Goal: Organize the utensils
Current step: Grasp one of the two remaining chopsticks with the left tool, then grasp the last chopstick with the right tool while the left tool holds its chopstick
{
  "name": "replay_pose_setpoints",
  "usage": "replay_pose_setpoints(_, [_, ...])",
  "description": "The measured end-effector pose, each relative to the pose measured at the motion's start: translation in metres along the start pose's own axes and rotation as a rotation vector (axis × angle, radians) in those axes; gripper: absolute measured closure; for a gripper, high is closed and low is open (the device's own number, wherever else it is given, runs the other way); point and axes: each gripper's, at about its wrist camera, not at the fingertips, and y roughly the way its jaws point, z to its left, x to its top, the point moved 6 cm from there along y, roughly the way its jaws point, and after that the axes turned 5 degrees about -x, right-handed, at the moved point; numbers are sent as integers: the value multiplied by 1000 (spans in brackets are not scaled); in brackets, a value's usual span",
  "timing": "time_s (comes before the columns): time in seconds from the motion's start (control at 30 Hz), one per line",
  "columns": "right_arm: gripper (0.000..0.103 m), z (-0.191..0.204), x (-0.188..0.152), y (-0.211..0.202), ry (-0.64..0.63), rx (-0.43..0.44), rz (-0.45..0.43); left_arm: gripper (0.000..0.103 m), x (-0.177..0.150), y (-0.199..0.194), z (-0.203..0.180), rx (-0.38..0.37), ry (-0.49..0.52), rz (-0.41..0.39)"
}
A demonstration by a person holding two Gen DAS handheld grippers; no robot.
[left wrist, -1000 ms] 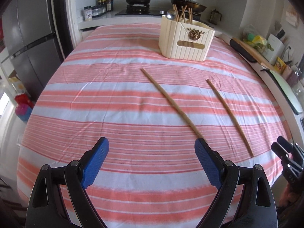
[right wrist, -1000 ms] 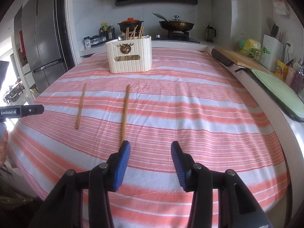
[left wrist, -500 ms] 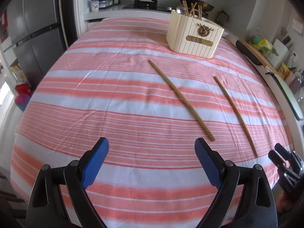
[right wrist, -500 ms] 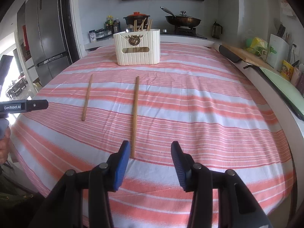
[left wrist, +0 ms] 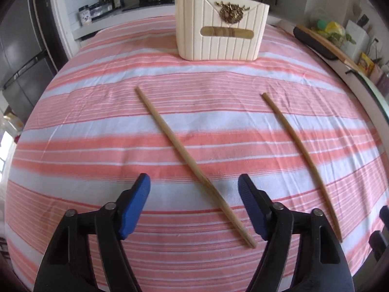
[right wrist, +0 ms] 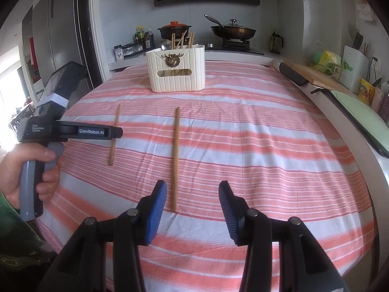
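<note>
The utensils here are two wooden chopsticks lying loose on the striped cloth of the counter (left wrist: pixel 73 112), well apart from each other. The left claw (left wrist: pixel 194 206), at the lower centre of the left wrist view, has just been closing its jaws and now stands about half open. The nearer chopstick (left wrist: pixel 192 163) runs slantwise between the blue pads (left wrist: pixel 135 206), closer to the right-hand one, but neither pad presses on it, so nothing is held. In the right wrist view this same claw's body and the hand (right wrist: pixel 29 168) gripping its handle show at the left edge of the frame.

The right claw (right wrist: pixel 193 206), at the bottom of its own view, is partly open and empty. The second chopstick (right wrist: pixel 175 155) ends just ahead of its left pad, not between the two.

Farther up both frames stands the cream ribbed holder (left wrist: pixel 221 26), upright at the far side of the cloth, with several chopsticks and a spoon already poking out of its top. Behind it are a stove with pots, a fridge at the left, and a cutting board at the right.

The step in hand looks like the pick-up of the nearer chopstick. Next, the left claw probably needs to centre on the stick, settle to the cloth and pinch. A thin stick lying flat may roll or slip free.
</note>
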Motion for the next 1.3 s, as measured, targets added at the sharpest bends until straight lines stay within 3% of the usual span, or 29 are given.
replay_pose_setpoints(0.03, [58, -2, 0, -2, 0, -6, -1, 52, -3, 2, -1, -9, 3, 2])
replay_pose_setpoints(0.07, [58, -5, -2, -3, 1, -13, 1, 63, -5, -1, -3, 0, 19, -25])
replay_pose_setpoints(0.1, [58, -7, -3, -3, 5, -20, 5, 83, -7, -2, -5, -6, 38, -27])
replay_pose_setpoints(0.13, [58, -10, -5, -2, 10, -23, 9, 87, -9, -4, -7, -15, 54, -32])
replay_pose_setpoints(0.3, [58, -14, -9, 6, 35, -19, 45, 93, -28, -18, -2, -62, 78, -18])
replay_pose_setpoints(0.57, [58, -4, -8, 16, 23, -9, 100, 94, -74, -53, 20, -95, 73, 21])
replay_pose_setpoints(0.63, [58, 0, -9, 20, 18, 0, 117, 93, -81, -59, 22, -95, 66, 21])
replay_pose_setpoints(0.67, [58, 3, -9, 22, 13, 5, 124, 86, -82, -61, 23, -95, 62, 20])
replay_pose_setpoints(0.77, [58, 12, -7, 26, -11, 7, 144, 38, -79, -64, 26, -110, 46, 9])
replay_pose_setpoints(0.8, [57, 14, -6, 28, -22, 3, 152, 31, -76, -66, 28, -111, 42, -5])
replay_pose_setpoints(0.9, [40, 19, 0, 32, -37, -15, 165, 28, -66, -66, 32, -128, 39, -12])
replay_pose_setpoints(1.27, [40, 45, 19, 85, -214, -4, 262, 26, -32, -28, 35, -99, 118, 58])
replay_pose_setpoints(1.3, [46, 45, 20, 92, -210, 1, 281, 26, -31, -22, 37, -87, 113, 69])
